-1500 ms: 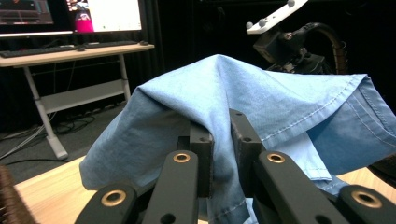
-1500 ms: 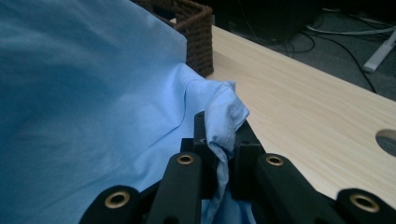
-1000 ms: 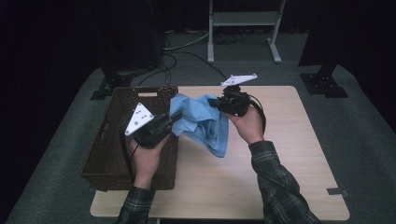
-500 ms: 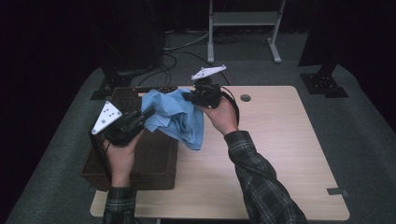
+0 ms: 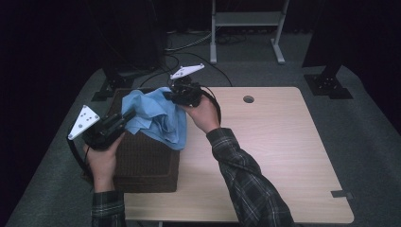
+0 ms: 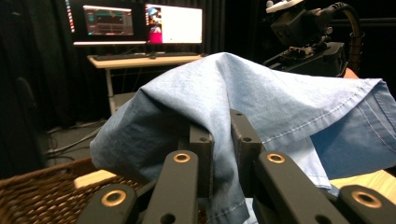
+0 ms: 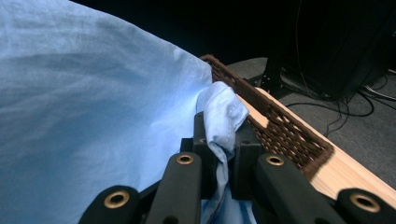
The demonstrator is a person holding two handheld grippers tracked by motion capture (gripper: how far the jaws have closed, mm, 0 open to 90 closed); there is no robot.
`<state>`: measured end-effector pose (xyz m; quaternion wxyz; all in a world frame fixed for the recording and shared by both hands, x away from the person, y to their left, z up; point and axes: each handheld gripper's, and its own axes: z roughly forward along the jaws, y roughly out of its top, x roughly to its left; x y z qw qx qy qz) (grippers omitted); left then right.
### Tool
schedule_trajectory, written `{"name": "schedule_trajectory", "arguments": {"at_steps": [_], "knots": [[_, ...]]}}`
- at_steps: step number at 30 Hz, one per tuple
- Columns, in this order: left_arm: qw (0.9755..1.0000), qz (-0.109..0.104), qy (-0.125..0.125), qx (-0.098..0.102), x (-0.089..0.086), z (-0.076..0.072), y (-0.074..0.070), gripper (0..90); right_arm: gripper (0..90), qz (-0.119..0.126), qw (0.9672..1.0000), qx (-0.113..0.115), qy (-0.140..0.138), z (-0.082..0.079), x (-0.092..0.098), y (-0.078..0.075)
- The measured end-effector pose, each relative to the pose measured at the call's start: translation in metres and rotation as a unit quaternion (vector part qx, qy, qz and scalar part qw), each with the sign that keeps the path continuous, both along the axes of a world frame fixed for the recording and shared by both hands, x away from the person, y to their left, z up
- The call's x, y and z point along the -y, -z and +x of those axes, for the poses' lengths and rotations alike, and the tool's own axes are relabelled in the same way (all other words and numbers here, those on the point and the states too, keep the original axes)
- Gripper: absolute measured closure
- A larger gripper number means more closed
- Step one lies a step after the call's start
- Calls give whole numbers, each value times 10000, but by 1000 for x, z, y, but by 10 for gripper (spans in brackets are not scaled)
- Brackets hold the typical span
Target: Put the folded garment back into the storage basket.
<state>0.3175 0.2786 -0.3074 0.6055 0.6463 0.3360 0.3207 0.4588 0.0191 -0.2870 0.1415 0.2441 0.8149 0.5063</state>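
Observation:
A light blue cloth (image 5: 158, 118) hangs stretched between my two grippers above a brown wicker basket (image 5: 142, 163) at the table's left end. My left gripper (image 5: 123, 121) is shut on the cloth's left corner; in the left gripper view the fabric (image 6: 261, 93) drapes over the closed jaws of that gripper (image 6: 223, 140). My right gripper (image 5: 170, 96) is shut on the cloth's far corner, a bunched fold (image 7: 223, 112) pinched in it (image 7: 223, 144). The right gripper (image 6: 308, 42) appears beyond the cloth in the left gripper view. The basket's inside is hidden by the cloth.
The wooden table (image 5: 283, 156) has a round cable hole (image 5: 248, 99) near its far edge. The basket rim (image 7: 285, 130) runs along the table's edge. Cables and a metal stand (image 5: 246, 19) lie on the floor beyond. Two monitors (image 6: 140, 23) stand on a desk.
Both hands have carried the cloth leftward, from over the table's middle to over the basket. The grips on the cloth have stayed the same.

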Motion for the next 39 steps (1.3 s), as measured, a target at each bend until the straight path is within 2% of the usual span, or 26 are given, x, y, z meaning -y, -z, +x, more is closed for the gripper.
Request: {"name": "schedule_trajectory", "arguments": {"at_steps": [13,19,29,39], "knots": [[9993,-147,-348,23,-47,-5,15,823,842,270,9992,-124,-277,8,-38,21],[9993,-117,-341,-69,-62,-4,27,822,841,255,9987,-188,-387,12,-52,35],[9989,25,-340,-332,-69,4,43,822,840,161,9984,-241,-483,17,-64,61],[9978,158,-310,-557,-68,9,48,820,838,57,9980,-386,-492,21,-66,78]]}}
